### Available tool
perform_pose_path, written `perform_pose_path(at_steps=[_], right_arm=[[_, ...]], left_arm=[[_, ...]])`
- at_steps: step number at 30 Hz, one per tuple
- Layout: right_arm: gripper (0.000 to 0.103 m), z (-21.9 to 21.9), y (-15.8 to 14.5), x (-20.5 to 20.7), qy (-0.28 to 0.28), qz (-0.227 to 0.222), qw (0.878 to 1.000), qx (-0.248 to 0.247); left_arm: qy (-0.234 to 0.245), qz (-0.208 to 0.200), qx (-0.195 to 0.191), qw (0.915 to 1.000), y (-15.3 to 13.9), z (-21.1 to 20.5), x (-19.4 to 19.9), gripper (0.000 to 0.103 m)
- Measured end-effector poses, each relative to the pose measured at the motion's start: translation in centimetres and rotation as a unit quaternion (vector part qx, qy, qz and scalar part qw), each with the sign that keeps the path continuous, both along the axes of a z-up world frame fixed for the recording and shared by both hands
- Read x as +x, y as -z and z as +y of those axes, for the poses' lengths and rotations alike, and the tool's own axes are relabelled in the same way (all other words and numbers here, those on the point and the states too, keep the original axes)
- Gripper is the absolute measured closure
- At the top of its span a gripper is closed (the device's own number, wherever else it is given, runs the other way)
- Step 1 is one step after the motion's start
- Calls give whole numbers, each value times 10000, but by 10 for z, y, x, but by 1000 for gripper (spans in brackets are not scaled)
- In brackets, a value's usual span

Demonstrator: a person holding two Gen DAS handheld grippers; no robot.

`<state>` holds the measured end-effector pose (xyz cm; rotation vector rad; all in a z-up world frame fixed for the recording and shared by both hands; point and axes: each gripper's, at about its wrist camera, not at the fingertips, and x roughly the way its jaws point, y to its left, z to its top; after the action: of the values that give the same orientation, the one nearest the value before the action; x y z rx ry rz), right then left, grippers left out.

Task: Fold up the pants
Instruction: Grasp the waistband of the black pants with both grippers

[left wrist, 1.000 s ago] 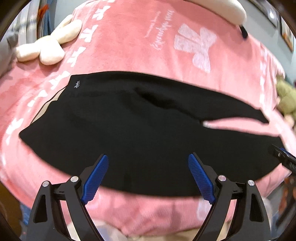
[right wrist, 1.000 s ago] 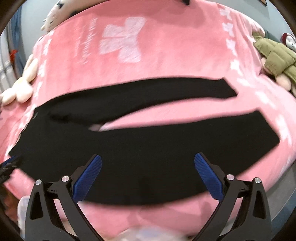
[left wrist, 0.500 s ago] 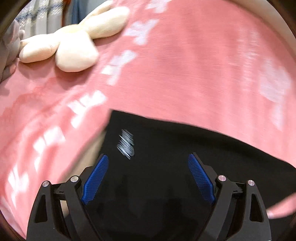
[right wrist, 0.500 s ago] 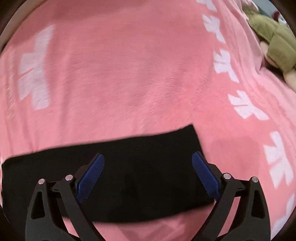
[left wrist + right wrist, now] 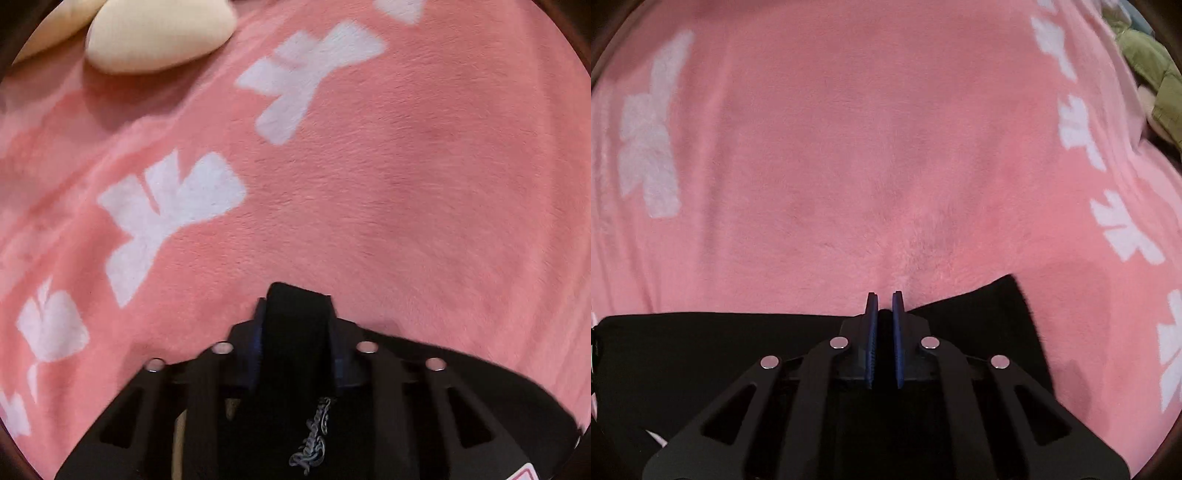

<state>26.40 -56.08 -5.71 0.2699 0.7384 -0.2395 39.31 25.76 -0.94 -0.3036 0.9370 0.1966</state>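
Note:
Black pants [image 5: 461, 373] lie on a pink blanket [image 5: 369, 166]. In the left wrist view my left gripper [image 5: 297, 306] is shut on the waistband corner, and a bunch of black cloth with a small grey logo [image 5: 312, 435] fills the gap between its fingers. In the right wrist view my right gripper [image 5: 884, 302] is shut on the far edge of a pant leg [image 5: 701, 354], close to the leg's hem end [image 5: 1015, 306]. The rest of the pants is hidden below both grippers.
A cream plush toy [image 5: 155, 33] lies at the far left of the blanket. An olive-green plush toy [image 5: 1148, 70] lies at the blanket's far right edge. The pink blanket [image 5: 849, 147] with white bow prints stretches ahead of both grippers.
Both grippers moved forward and down onto the pants' far edge and closed. The left one took hold of the waistband corner, the right one the far leg near its hem.

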Motion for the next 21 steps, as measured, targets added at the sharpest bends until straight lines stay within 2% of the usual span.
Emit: perform_pose_path(at_steps=[2,6,7,10,12,15,18,21], right_arm=[[97,8,-14,-19,-79,-269,9996,-38],[98,19,-57,-76,-482,-935,9945,-10],[103,17,-67,-90,-560,-1068,9927,-67],[103,9,-87,-144,-654,-1433,9874,-123],[103,1,-87,-179,-560,-1317,9895,-210],[103,-11,-73,-209,-445,-1037,9935,-119],[103,-8,-51,-235,-391,-824,9958,72],[100,7,-32,-246,-403,-700,9965,201]], left_arm=[[158,-297,-85,9994,-22,-2,-24,92],[458,-956,-428,9934,-73,-5,-99,93],[565,-1063,-498,9915,-88,-6,-127,93],[780,-1192,-500,9885,-113,-17,-178,93],[944,-1139,-406,9882,-119,-20,-225,93],[904,-934,-347,9909,-100,-14,-270,93],[719,-536,-423,9951,-59,-10,-305,91],[384,-123,-612,9973,-15,-12,-335,78]])
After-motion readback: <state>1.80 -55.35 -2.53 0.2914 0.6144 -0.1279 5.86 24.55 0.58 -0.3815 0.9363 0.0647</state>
